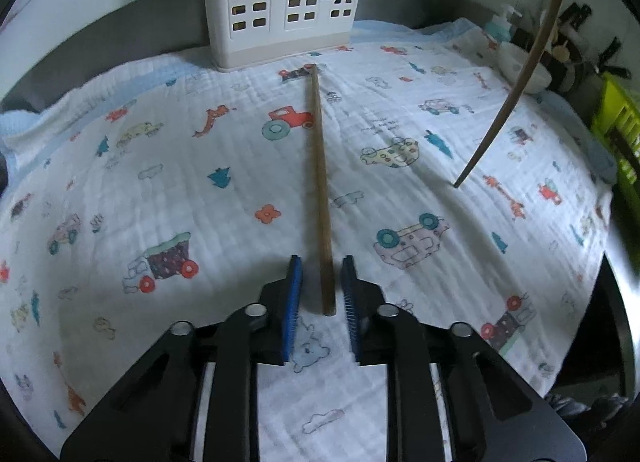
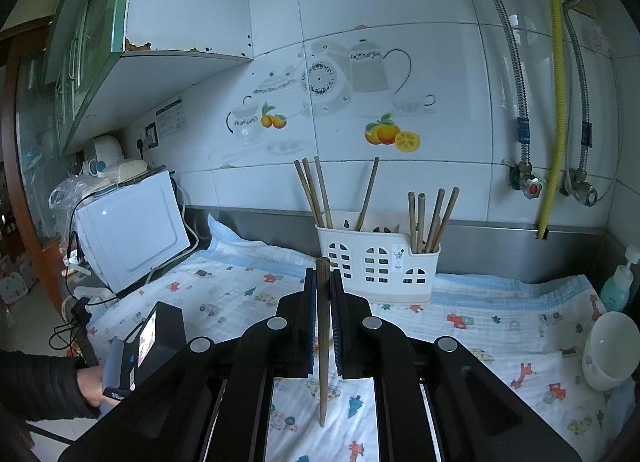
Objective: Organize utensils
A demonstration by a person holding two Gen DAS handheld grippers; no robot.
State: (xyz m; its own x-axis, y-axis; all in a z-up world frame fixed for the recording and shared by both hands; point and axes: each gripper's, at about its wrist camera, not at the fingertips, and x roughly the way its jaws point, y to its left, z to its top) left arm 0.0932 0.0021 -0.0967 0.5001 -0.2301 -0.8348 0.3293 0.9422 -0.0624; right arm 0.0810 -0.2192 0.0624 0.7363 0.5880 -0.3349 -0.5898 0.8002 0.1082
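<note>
A brown wooden chopstick lies on the vehicle-print cloth, pointing toward the white utensil holder. Its near end sits between the blue pads of my left gripper, which is open, with a gap on each side of the stick. My right gripper is shut on a second chopstick, held nearly upright with its thin tip hanging above the cloth. In the left wrist view that chopstick shows as a curved stick at upper right. The holder stands at the back wall with several chopsticks in its compartments.
A white bowl and a soap bottle stand at the right of the counter. A white microwave with cables is at the left. A green crate sits past the cloth's right edge. A person's hand holds the left device.
</note>
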